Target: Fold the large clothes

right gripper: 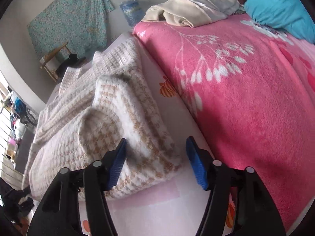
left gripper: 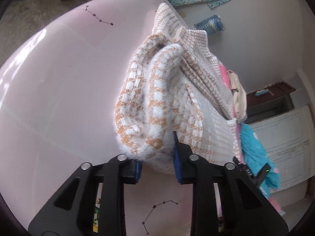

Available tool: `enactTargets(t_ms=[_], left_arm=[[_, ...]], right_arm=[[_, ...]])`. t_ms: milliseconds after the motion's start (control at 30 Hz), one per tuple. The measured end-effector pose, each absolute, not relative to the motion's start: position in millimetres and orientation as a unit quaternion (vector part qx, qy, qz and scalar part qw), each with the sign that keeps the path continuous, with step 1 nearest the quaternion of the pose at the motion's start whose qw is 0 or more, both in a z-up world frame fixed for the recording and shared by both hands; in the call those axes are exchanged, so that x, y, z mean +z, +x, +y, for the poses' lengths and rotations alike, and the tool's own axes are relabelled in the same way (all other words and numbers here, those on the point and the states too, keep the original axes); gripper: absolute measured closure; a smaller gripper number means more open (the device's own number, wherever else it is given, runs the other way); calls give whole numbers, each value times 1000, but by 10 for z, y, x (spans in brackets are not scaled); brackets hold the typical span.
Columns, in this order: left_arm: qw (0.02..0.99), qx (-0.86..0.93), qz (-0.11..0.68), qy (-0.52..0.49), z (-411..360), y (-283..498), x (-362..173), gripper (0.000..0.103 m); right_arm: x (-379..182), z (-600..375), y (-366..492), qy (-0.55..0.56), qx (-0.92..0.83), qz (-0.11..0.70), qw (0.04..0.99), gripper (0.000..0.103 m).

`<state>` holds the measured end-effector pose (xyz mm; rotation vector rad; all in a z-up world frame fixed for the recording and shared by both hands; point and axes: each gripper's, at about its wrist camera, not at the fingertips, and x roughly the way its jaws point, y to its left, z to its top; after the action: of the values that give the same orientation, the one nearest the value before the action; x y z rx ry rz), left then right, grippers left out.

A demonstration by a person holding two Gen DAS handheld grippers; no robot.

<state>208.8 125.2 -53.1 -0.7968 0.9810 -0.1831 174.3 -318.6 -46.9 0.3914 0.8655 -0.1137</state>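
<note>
Checked knit sweater lies bunched on pale pink surface, beside pink floral blanket. Left tool clamped on sweater's near hem. Right tool apart, pads straddling sweater corner, not gripping.

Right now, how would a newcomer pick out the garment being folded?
Find the big pink blanket. On the pale sheet beside it lies the sweater: fuzzy white knit with a tan check, unlike the smooth cream cloth further back.
</note>
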Motion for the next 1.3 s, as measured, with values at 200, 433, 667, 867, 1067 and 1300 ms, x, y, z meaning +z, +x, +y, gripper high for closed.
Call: enactTargets(t_ms=[200, 433, 667, 867, 1067, 1300], left_arm=[[895, -48, 406, -179, 901, 1942, -17, 94], [905, -97, 377, -173, 1165, 1479, 486, 95], [830, -111, 470, -279, 1682, 1243, -134, 81], [810, -69, 426, -398, 2293, 1045, -221, 71], [860, -55, 380, -335, 2183, 1169, 226, 71], [842, -146, 471, -219, 1010, 1747, 4, 70]], right_arm=[[-52, -2866, 1649, 76, -72, 383, 918, 87], [582, -2877, 1105, 97, -48, 351, 930, 90], [-5, -3170, 848, 184, -7, 466, 866, 68], [-61, -3496, 730, 241, -26, 459, 855, 50], [302, -3252, 871, 182, -10, 402, 897, 46], [-136, -2276, 1184, 81, 172, 443, 876, 46]])
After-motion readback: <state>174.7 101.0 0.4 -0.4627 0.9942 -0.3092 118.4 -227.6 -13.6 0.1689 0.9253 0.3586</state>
